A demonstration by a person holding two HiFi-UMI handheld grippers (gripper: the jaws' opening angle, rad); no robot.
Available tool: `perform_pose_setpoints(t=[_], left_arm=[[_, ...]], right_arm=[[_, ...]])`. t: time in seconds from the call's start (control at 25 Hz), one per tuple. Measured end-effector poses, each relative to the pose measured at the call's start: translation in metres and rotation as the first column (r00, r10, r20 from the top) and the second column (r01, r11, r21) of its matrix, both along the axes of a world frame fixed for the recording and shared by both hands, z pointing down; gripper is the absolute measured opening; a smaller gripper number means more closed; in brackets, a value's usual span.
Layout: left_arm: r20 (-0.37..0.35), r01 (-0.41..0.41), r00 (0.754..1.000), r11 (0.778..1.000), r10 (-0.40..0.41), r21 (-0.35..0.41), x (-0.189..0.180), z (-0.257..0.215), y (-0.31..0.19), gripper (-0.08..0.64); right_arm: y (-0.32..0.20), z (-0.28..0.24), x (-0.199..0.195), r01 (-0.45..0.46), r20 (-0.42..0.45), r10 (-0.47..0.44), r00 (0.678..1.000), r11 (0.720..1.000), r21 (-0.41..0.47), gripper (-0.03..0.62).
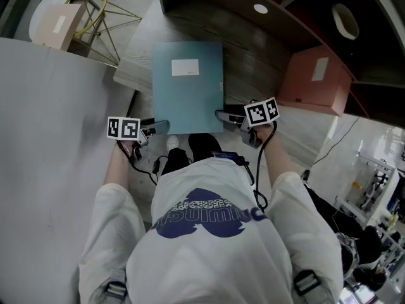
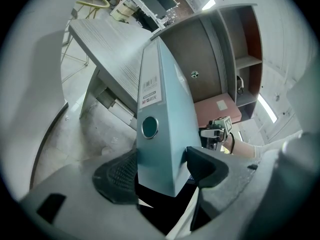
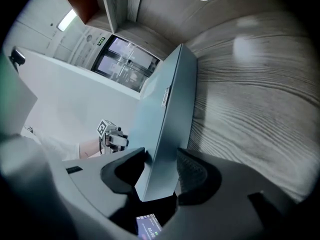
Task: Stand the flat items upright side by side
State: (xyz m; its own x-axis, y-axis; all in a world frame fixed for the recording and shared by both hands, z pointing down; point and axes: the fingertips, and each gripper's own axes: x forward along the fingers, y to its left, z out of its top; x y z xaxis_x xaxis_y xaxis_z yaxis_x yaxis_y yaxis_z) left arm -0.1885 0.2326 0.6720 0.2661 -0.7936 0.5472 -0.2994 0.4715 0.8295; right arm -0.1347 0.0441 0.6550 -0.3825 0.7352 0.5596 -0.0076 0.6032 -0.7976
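Observation:
A light blue binder [image 1: 187, 87] with a white label shows its broad face upward over the grey wooden desk [image 1: 259, 62], its near edge sticking out toward the person. My left gripper [image 1: 158, 126] holds the near left corner. In the left gripper view the binder's wide spine [image 2: 162, 129] with its round finger hole fills the gap, and my left gripper [image 2: 160, 170] is shut on it. My right gripper [image 1: 224, 114] is at the near right corner. In the right gripper view the binder's thin edge [image 3: 167, 119] runs between the pads of my right gripper [image 3: 160, 170], which touch both sides.
A pink box [image 1: 314, 80] lies on the desk to the binder's right, under a dark shelf unit [image 1: 266, 5]. A beige box [image 1: 60, 25] and a yellow wire frame [image 1: 101, 11] stand at the far left. A white panel [image 1: 50, 138] runs along the left.

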Motion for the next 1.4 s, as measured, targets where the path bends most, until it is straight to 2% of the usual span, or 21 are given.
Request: perform_pose_setpoints(t=[0.24, 0.4, 0.6, 0.76, 0.84, 1.04, 1.24, 1.4], left_arm=[[0.05, -0.01, 0.999, 1.0, 0.011, -0.01, -0.006, -0.003, 0.001, 0.316], [0.125, -0.047, 0.991, 0.999, 0.05, -0.026, -0.013, -0.011, -0.001, 0.314], [0.256, -0.074, 0.963, 0.997, 0.081, -0.038, -0.03, -0.026, -0.01, 0.314], [0.343, -0.061, 0.937, 0.998, 0.065, -0.021, -0.044, -0.04, -0.023, 0.313], [0.393, -0.057, 0.918, 0.998, 0.061, -0.02, -0.05, -0.045, -0.029, 0.311], [0.533, -0.068, 0.842, 0.996, 0.089, -0.06, -0.059, -0.047, -0.041, 0.304], [0.607, -0.025, 0.794, 0.999, 0.043, -0.039, -0.061, -0.049, -0.047, 0.299], [0.677, -0.023, 0.734, 0.998, 0.057, -0.059, -0.056, -0.045, -0.049, 0.295]], right_arm=[[0.003, -0.002, 0.001, 0.023, 0.002, -0.023, 1.0, 1.0, -0.005, 0.181], [0.002, -0.008, -0.004, 0.043, 0.049, -0.044, 0.998, 0.999, 0.023, 0.173], [-0.007, -0.024, -0.02, 0.085, 0.129, -0.097, 0.987, 0.992, 0.097, 0.17], [-0.021, -0.041, -0.039, 0.089, 0.2, -0.122, 0.972, 0.982, 0.168, 0.169], [-0.027, -0.046, -0.046, 0.096, 0.224, -0.144, 0.964, 0.973, 0.211, 0.169], [-0.037, -0.044, -0.057, 0.114, 0.264, -0.201, 0.943, 0.943, 0.312, 0.166], [-0.046, -0.045, -0.064, 0.085, 0.321, -0.212, 0.923, 0.927, 0.365, 0.166], [-0.048, -0.049, -0.063, 0.09, 0.373, -0.276, 0.886, 0.891, 0.444, 0.164]])
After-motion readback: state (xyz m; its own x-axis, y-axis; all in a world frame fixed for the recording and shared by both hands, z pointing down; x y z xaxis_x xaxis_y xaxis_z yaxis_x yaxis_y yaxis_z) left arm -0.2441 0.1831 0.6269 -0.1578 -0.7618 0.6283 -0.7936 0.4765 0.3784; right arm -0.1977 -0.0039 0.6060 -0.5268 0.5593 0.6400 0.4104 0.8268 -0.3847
